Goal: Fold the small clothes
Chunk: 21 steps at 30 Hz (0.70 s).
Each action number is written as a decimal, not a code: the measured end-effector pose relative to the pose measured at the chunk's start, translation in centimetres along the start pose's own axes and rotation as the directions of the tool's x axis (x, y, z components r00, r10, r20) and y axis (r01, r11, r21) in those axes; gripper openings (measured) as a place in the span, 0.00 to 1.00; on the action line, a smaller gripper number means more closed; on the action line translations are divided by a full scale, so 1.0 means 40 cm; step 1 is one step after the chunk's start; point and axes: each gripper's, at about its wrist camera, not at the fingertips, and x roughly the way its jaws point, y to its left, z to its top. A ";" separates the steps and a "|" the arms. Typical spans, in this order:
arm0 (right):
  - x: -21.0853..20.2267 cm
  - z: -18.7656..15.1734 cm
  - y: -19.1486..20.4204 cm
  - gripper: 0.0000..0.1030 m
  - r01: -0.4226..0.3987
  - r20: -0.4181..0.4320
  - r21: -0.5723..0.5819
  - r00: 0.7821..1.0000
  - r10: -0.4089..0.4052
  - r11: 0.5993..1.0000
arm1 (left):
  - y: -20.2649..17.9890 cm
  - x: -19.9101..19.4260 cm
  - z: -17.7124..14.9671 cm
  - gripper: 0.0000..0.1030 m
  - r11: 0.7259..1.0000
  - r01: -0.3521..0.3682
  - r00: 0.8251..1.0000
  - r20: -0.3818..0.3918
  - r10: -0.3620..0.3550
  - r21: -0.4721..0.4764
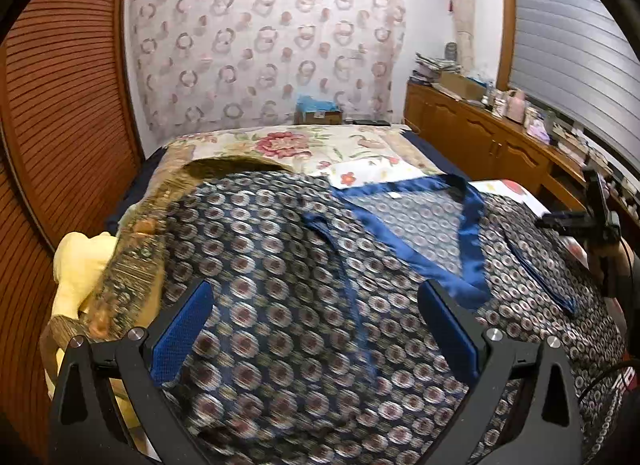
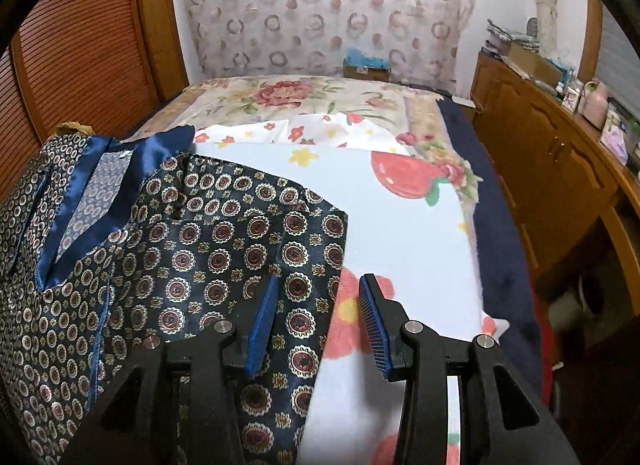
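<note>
The right gripper [image 2: 318,319], fingers spread and empty, straddles the patterned garment's [image 2: 208,249] right edge at lower centre, nearer than the wide-spread left gripper [image 1: 316,329].

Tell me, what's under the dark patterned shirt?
The shirt lies on a white sheet with red flowers. At its far left edge a brown cloth pokes out. What lies beneath its middle is covered.

Patterned curtain [image 1: 264,45], wooden cabinets [image 1: 480,137]

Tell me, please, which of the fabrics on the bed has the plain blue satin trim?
The navy medallion-print garment. Its V-neckline carries a plain blue satin band; the white flower-print sheet and floral bedspread have none.
</note>
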 end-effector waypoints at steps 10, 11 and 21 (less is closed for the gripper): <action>0.006 0.001 -0.015 0.43 0.007 -0.006 -0.015 1.000 -0.007 1.000 | 0.119 0.070 0.063 0.78 0.999 -0.040 0.998 -0.044 0.039 -0.019; 0.005 0.000 -0.016 0.43 0.006 -0.007 -0.015 1.000 -0.006 1.000 | 0.132 0.077 0.067 0.76 0.999 -0.043 0.998 -0.053 0.041 -0.025; 0.016 0.001 -0.017 0.46 0.004 -0.010 -0.025 1.000 -0.004 1.000 | 0.241 0.159 0.097 0.61 0.993 -0.030 0.993 -0.119 0.016 -0.118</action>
